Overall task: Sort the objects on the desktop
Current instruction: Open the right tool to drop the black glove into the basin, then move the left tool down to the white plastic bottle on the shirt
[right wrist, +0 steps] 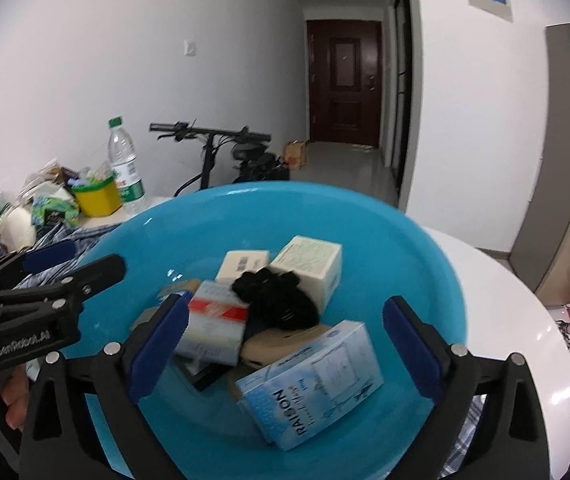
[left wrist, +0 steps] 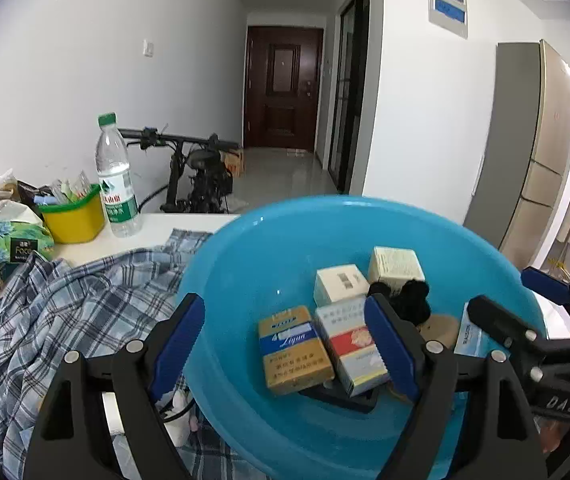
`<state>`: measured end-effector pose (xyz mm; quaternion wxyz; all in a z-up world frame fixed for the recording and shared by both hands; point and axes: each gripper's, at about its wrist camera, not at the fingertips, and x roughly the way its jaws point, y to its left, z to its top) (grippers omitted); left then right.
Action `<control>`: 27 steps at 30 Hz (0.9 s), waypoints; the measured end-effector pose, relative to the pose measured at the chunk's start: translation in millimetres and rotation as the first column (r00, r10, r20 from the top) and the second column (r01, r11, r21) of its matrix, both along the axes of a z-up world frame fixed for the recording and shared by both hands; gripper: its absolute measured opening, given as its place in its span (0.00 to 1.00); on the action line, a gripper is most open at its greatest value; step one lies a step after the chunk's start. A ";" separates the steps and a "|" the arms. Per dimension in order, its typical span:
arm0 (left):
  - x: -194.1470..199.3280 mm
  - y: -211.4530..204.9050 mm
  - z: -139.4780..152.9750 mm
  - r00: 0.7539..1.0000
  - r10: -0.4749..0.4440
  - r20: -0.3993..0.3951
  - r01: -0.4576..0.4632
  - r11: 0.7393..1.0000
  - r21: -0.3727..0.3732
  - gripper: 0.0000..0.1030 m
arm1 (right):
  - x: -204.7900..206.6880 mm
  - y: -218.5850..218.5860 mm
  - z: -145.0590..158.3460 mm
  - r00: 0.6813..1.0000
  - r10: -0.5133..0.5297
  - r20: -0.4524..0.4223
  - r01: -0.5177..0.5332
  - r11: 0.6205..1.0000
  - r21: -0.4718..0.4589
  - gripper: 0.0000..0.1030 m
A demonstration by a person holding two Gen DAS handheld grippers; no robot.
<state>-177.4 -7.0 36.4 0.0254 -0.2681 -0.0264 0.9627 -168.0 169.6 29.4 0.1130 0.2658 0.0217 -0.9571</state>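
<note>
A round blue basin (left wrist: pixel 245 260) (right wrist: pixel 405 260) on the table holds several small packs. Among them are a gold cigarette pack (left wrist: pixel 293 352), a red-and-white pack (left wrist: pixel 349 352), a white box (left wrist: pixel 339 286), a cream box (right wrist: pixel 313 264) and a black fuzzy item (right wrist: pixel 277 300). A light blue RAISON box (right wrist: pixel 313 380) lies at the basin's near side. My left gripper (left wrist: pixel 285 344) stands open astride the basin's left rim, touching nothing. My right gripper (right wrist: pixel 285 348) is open just above the RAISON box, its pads apart from it.
A plaid cloth (left wrist: pixel 65 312) lies left of the basin. Behind it stand a water bottle (left wrist: pixel 117 180), a yellow tub (left wrist: pixel 73 216) of sachets and a tissue pack (left wrist: pixel 17 240). The white round table (right wrist: pixel 505 300) curves off to the right. A scooter (left wrist: pixel 197 176) stands beyond the table.
</note>
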 end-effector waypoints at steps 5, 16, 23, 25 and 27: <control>10.0 -2.3 8.8 0.995 0.034 -0.091 -0.036 0.999 -0.027 0.86 | 8.0 10.3 10.0 0.995 -0.055 -0.089 0.052 0.998 -0.043 1.00; 9.0 -20.0 14.5 0.984 0.129 -0.120 -0.134 0.991 -0.031 0.86 | 18.5 27.3 24.1 0.968 -0.153 -0.200 0.135 0.986 -0.101 1.00; 5.1 -40.5 16.3 0.979 0.172 -0.112 -0.176 0.984 -0.029 0.86 | 17.0 39.8 27.8 0.965 -0.182 -0.189 0.157 0.978 -0.139 1.00; 4.9 -52.6 17.8 0.971 0.206 -0.120 -0.211 0.977 -0.035 0.86 | 17.9 42.4 29.4 0.964 -0.185 -0.189 0.159 0.976 -0.146 1.00; 4.2 -66.6 17.8 0.962 0.247 -0.119 -0.251 0.968 -0.019 0.86 | 18.6 44.3 30.7 0.964 -0.187 -0.190 0.159 0.975 -0.156 1.00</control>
